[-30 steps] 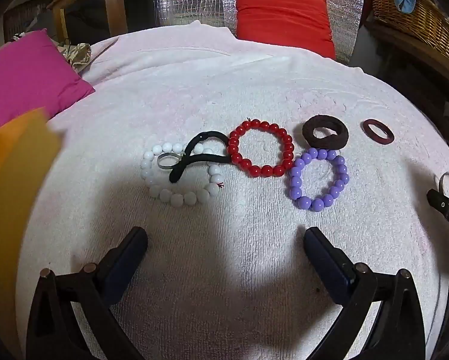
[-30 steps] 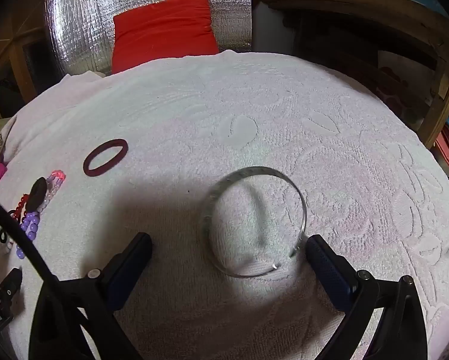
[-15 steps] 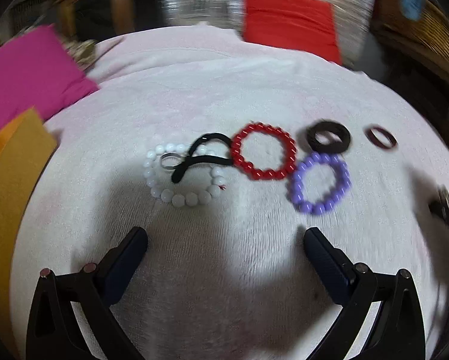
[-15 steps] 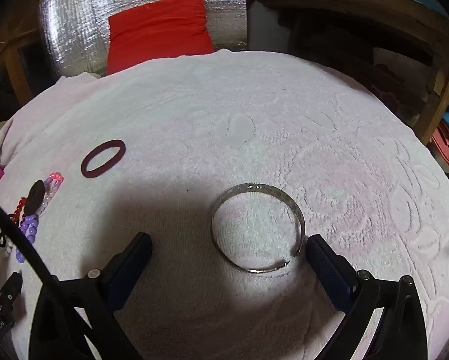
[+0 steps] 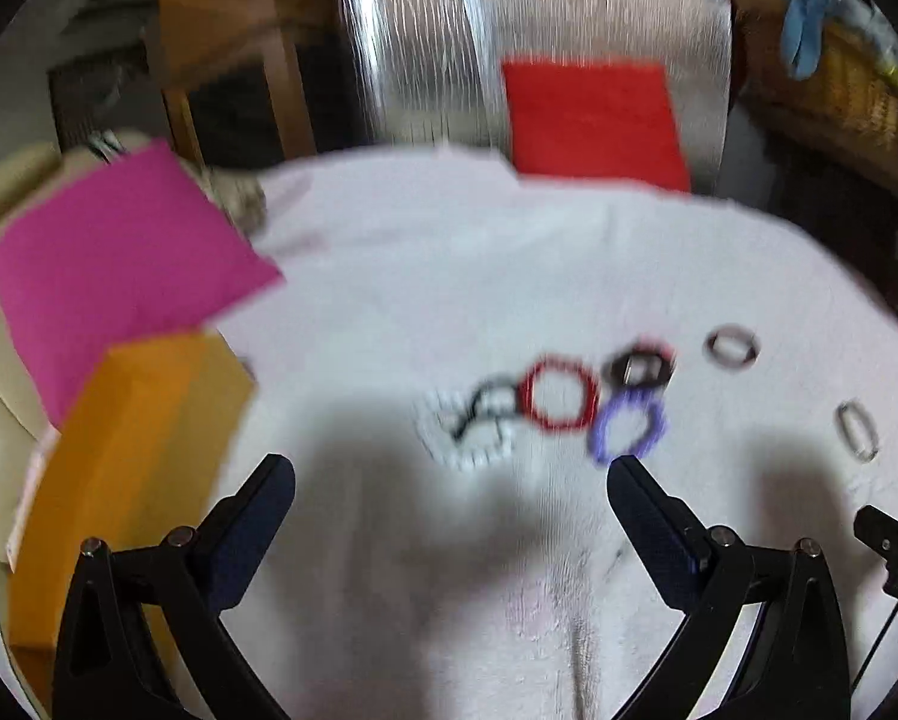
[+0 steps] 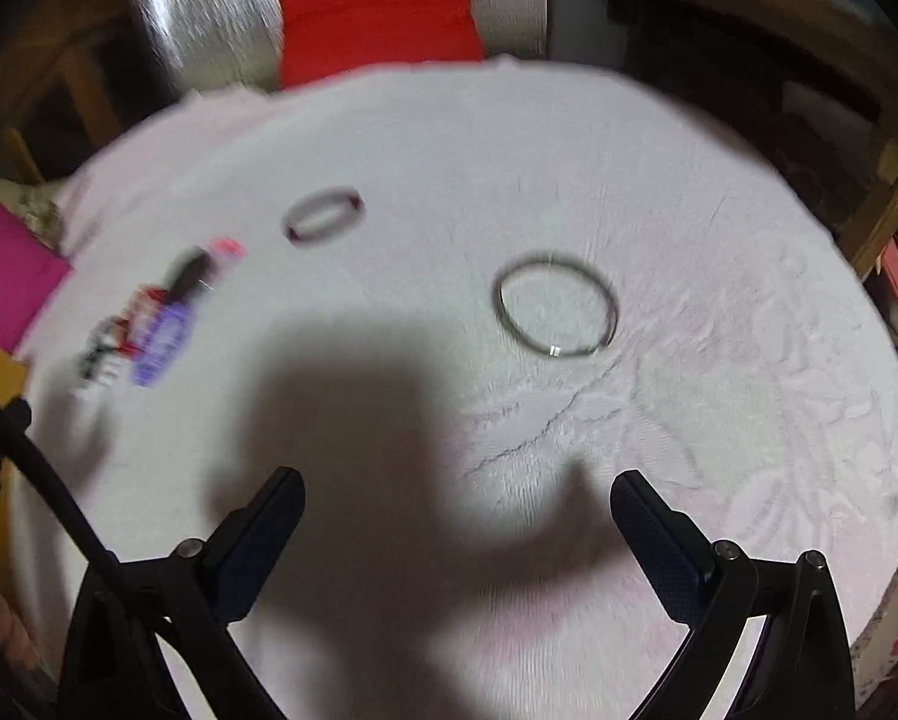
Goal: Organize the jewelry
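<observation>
Both grippers have pulled up and back from the table since a moment ago, and both views are smeared with motion. The right gripper has its jaws wide apart with nothing between them; the silver bangle, which lay right between those jaws before, now lies flat on the white cloth well ahead of them. The dark red ring sits farther off to the left. The left gripper is empty too, jaws spread — the cluster it looks at seems smaller and farther: white bead bracelet, red bead bracelet, purple bead bracelet, touching or overlapping in a row.
</observation>
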`<state>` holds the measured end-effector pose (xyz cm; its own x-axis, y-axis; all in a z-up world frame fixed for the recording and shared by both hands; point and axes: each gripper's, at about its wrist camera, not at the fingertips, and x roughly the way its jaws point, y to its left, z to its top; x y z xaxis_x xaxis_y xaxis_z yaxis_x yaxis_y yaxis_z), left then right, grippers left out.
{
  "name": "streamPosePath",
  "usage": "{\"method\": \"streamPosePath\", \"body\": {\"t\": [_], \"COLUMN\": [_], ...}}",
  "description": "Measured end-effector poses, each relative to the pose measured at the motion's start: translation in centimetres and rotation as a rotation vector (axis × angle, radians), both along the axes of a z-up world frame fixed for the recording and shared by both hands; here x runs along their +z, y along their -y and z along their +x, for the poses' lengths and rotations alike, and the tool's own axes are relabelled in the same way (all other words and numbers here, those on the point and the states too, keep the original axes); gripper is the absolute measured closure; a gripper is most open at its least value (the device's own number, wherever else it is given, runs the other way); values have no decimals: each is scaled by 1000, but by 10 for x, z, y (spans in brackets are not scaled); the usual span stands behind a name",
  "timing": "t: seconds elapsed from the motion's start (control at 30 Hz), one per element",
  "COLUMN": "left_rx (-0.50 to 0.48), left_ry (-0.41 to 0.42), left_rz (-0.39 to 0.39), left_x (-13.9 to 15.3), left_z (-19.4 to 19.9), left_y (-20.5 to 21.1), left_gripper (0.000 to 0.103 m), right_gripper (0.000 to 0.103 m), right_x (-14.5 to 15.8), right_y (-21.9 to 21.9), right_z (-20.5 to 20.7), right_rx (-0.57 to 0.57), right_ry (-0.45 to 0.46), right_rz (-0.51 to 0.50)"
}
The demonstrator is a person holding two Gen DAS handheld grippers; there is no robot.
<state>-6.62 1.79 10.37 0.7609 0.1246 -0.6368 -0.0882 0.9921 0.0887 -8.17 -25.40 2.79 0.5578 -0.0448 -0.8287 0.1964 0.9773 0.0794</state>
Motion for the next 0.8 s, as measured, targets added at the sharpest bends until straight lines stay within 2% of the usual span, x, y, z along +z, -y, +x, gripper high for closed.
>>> {"method": "streamPosePath", "body": {"t": [0.07, 0.13, 0.2, 0.3, 0.33, 0.43, 0.57, 0.8], "left_rx": [-1, 0, -2, 14, 7, 0, -12, -5], "left_ry": [66, 106, 130, 145, 142, 148, 149, 138], "left_rz": [18, 44, 62, 65, 58, 67, 54, 44], "left_x": [18, 30, 36, 43, 43, 46, 45, 43], "left_z": [-10, -12, -16, -20, -19, -25, -26, -28], "left_y": [-3, -3, -4, -6, -7, -5, -5, -5], "left_gripper": [0, 0, 0, 0, 0, 0, 0, 0], "right_gripper": [0, 0, 0, 0, 0, 0, 0, 0], "right_x": [32, 58, 89, 109, 108, 96, 80, 75], "right_y": [-4, -11, -10, -4, -4, -10, -15, -35], "right_z": [-21, -37, -62, -70, -68, -54, -39, -32], "right_rx": [15, 16, -6, -44, -53, -36, 5, 70], "right_ry": [99, 182, 310, 436, 444, 361, 295, 284], "right_rz": [-14, -25, -12, 4, -2, -26, -3, -20]}}
